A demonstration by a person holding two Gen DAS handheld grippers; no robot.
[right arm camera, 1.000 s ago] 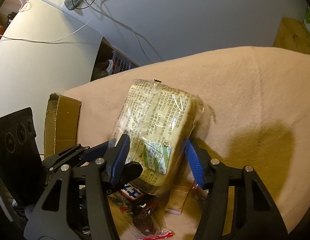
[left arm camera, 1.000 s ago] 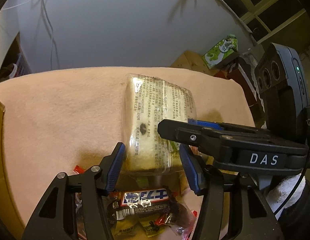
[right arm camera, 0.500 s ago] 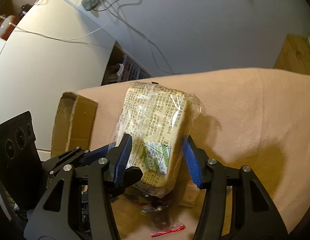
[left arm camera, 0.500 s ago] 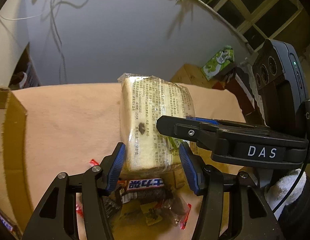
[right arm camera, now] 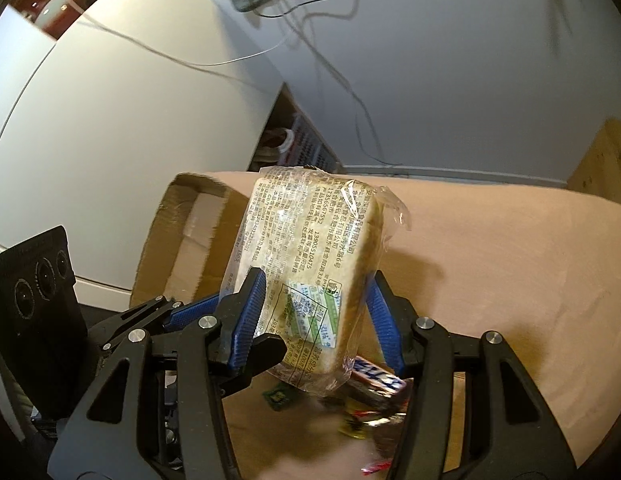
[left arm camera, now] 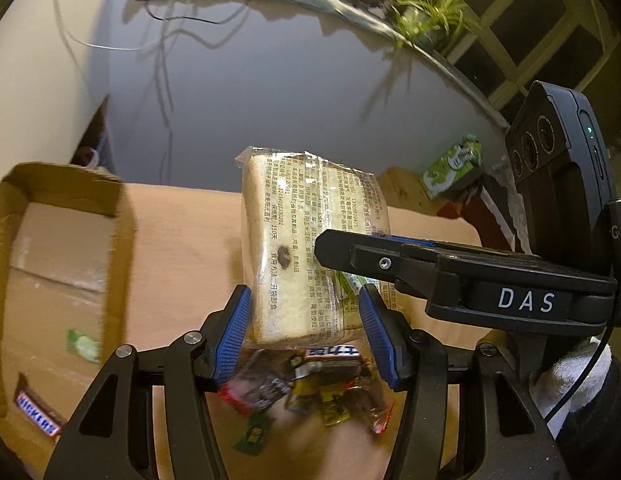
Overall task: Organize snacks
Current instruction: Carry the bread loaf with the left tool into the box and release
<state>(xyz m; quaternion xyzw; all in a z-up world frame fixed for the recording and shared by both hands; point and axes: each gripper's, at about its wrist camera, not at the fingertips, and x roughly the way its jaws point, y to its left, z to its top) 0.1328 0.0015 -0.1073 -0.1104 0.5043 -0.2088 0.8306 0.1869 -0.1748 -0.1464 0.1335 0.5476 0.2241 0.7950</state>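
A clear-wrapped bread pack with printed text is held upright in the air above the peach table. My left gripper is shut on its lower end. My right gripper is shut on the same bread pack from the other side, and its finger crosses the left wrist view. An open cardboard box stands at the left and holds a Snickers bar and a green candy. Loose small snacks lie on the table beneath the bread.
The box also shows in the right wrist view, left of the bread. A green carton sits on a wooden crate beyond the table's right end. Cables hang down the grey wall. A Snickers bar lies under the right gripper.
Both grippers have lifted the bread pack off the table and carried it left toward the cardboard box, which now fills more of both views. The loose snacks stayed on the table.
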